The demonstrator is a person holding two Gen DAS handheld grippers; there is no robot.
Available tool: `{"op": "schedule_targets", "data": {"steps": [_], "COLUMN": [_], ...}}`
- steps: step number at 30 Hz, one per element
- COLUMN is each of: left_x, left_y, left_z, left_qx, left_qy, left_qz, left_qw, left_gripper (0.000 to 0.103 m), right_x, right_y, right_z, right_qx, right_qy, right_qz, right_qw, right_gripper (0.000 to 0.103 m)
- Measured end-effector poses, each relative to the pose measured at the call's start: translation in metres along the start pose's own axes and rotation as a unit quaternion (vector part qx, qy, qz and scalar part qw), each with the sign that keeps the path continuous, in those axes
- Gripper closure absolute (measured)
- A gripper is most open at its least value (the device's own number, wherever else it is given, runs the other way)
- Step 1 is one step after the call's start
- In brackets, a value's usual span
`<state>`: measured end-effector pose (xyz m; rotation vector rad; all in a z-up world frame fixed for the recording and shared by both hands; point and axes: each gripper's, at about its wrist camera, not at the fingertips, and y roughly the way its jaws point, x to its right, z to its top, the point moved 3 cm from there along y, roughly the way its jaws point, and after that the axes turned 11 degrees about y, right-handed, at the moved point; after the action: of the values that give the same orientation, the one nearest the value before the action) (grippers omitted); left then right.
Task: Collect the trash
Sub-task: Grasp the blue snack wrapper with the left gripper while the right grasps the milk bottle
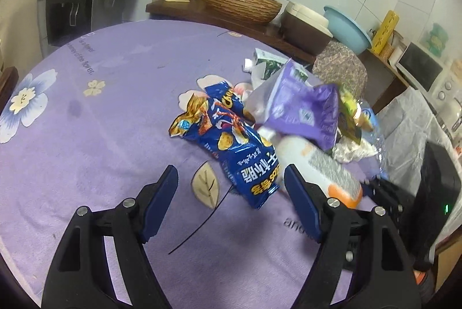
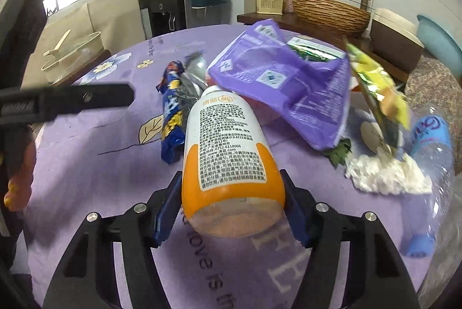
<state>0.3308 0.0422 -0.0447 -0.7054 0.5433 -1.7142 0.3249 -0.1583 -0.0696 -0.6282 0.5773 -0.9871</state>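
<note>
Right wrist view: white-orange bottle clamped at base by right tongs, long axis pointing away. Blue snack bag lying left of bottle on counter, ahead of wide-open, empty left tongs.

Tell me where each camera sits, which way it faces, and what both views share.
Left wrist: on the left gripper, looking along its open fingers at the blue snack bag; the right gripper's black body shows at right.
Right wrist: on the right gripper, fingers clamping the orange-and-white bottle; the left gripper pokes in at left.
Shared: bottle, blue bag, purple bag, purple tablecloth.
</note>
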Motion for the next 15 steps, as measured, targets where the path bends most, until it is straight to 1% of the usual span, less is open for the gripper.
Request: {"op": "schedule_targets", "data": {"steps": [3, 5, 7, 9, 12, 13, 14, 15], "left_x": [0.008, 0.014, 0.018, 0.021, 0.026, 0.029, 0.030, 0.031], "left_y": [0.007, 0.014, 0.023, 0.032, 0.044, 0.049, 0.052, 0.055], "left_z": [0.010, 0.015, 0.016, 0.015, 0.011, 0.012, 0.011, 0.012], "left_qx": [-0.003, -0.008, -0.021, -0.035, -0.049, -0.052, -0.052, -0.053], "left_qy": [0.009, 0.021, 0.029, 0.025, 0.004, 0.003, 0.004, 0.005], "left_qz": [0.008, 0.016, 0.028, 0.031, 0.021, 0.023, 0.031, 0.040], "left_qw": [0.9999, 0.9996, 0.9990, 0.9986, 0.9986, 0.9984, 0.9981, 0.9978], "left_gripper": [0.027, 0.027, 0.027, 0.027, 0.027, 0.027, 0.027, 0.027], "right_x": [0.002, 0.006, 0.010, 0.016, 0.022, 0.023, 0.024, 0.025], "right_y": [-0.012, -0.022, -0.030, -0.035, -0.037, -0.036, -0.036, -0.037], "right_z": [-0.011, -0.020, -0.028, -0.036, -0.042, -0.043, -0.042, -0.040], "right_qx": [0.007, 0.009, 0.013, 0.013, 0.013, 0.009, 0.008, 0.013], "right_qy": [-0.006, 0.002, 0.010, 0.015, 0.027, 0.030, 0.033, 0.035], "right_qz": [-0.013, -0.019, -0.026, -0.031, -0.031, -0.031, -0.035, -0.039], "right_qw": [1.000, 1.000, 1.000, 0.999, 0.999, 0.999, 0.999, 0.999], "right_gripper": [0.039, 0.039, 0.039, 0.039, 0.038, 0.035, 0.022, 0.016]}}
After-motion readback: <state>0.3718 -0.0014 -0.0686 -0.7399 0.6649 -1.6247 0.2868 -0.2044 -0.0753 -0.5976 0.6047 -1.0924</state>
